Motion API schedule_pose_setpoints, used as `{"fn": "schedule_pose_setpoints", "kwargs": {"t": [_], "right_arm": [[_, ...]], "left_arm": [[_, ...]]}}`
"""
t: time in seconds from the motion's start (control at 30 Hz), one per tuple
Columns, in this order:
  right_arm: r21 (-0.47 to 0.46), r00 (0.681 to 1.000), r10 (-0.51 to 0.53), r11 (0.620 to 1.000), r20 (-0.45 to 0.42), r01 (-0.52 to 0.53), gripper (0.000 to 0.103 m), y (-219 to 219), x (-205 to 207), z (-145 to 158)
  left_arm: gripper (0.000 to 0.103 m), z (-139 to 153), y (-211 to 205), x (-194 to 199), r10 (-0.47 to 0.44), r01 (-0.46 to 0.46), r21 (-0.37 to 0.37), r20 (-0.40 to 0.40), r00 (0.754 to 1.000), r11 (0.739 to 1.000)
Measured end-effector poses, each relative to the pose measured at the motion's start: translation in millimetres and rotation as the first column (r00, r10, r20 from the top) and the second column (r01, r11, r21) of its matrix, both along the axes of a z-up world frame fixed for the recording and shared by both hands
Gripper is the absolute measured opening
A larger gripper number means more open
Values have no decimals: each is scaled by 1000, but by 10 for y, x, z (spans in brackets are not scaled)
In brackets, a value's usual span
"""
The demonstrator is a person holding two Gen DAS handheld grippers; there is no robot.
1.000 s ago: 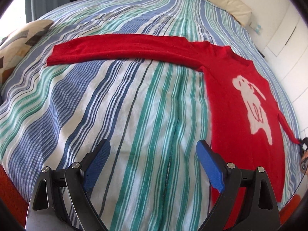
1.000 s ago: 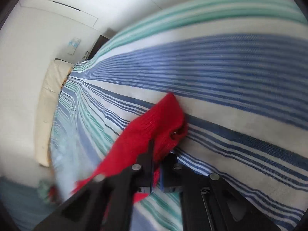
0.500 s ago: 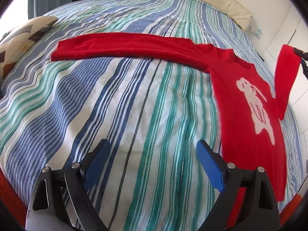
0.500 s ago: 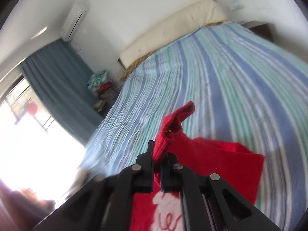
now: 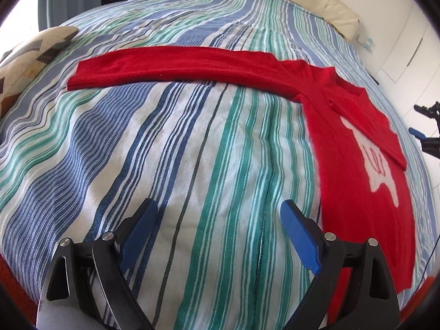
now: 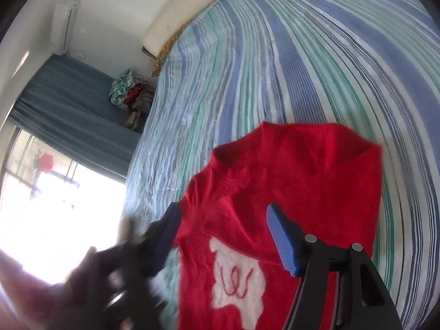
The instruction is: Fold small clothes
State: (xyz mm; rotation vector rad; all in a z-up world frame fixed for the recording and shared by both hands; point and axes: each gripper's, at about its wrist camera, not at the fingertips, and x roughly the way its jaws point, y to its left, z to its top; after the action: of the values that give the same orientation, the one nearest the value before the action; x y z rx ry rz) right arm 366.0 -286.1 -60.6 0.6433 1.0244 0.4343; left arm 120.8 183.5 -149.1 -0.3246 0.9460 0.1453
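Observation:
A small red sweater with a white animal figure lies flat on the striped bed. One sleeve stretches out to the left. The other sleeve lies folded across the chest. My left gripper is open and empty, hovering over bare bedspread left of the sweater's hem. My right gripper is open and empty above the sweater, its left finger blurred. It also shows at the right edge of the left wrist view.
The blue, green and white striped bedspread covers the bed. A patterned pillow lies at the left. A cream headboard and white cupboards stand beyond. A clothes pile, blue curtain and bright window show in the right wrist view.
My right gripper carried the right sleeve up and over the sweater's chest, then opened and let it go. The sleeve now lies across the chest. The left gripper stayed open.

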Motion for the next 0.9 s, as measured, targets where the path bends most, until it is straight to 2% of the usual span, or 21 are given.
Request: {"fn": "schedule_pose_setpoints", "kwargs": {"t": [0.13, 0.17, 0.2, 0.27, 0.33, 0.4, 0.47, 0.6, 0.7, 0.8, 0.9], "right_arm": [[-173, 986, -87, 983, -140, 62, 64, -182, -59, -705], [-219, 977, -125, 972, -173, 86, 55, -253, -82, -871], [-235, 972, -149, 966, -180, 105, 40, -334, -102, -974], [-246, 977, -166, 961, -134, 129, 38, -394, -184, -921], [-291, 988, -143, 949, -54, 121, 43, -347, -295, -692], [-320, 997, -75, 944, 15, 76, 53, -221, -471, -433], [-338, 999, -23, 941, 48, 38, 59, -117, -633, -298], [-387, 999, 19, 922, 33, -5, 60, 57, -1006, -424], [-391, 999, 18, 920, 34, -4, 60, 112, -1361, -525], [-388, 998, 12, 922, 64, 14, 60, 165, -1726, -523], [-434, 992, 13, 900, 129, 45, 60, 210, -2094, -444]], "left_arm": [[92, -32, -38, -16, -19, 20, 41, -12, 1000, 999], [92, -39, -41, -17, -23, 23, 46, -15, 1000, 999], [92, -43, -41, -17, -25, 26, 51, -16, 1000, 998], [92, -47, -44, -7, -25, 26, 53, -18, 1000, 998], [94, -53, -39, 5, -21, 22, 49, -20, 1000, 999], [95, -67, -44, 22, -18, 20, 48, -25, 1000, 999], [95, -81, -61, 32, -24, 25, 56, -33, 999, 998], [96, -84, -77, 21, -34, 37, 62, -38, 999, 997], [96, -89, -70, 10, -31, 33, 54, -38, 999, 998], [96, -93, -79, 10, -30, 32, 60, -39, 999, 998], [97, -100, -105, 12, -34, 37, 76, -41, 999, 996]]}}
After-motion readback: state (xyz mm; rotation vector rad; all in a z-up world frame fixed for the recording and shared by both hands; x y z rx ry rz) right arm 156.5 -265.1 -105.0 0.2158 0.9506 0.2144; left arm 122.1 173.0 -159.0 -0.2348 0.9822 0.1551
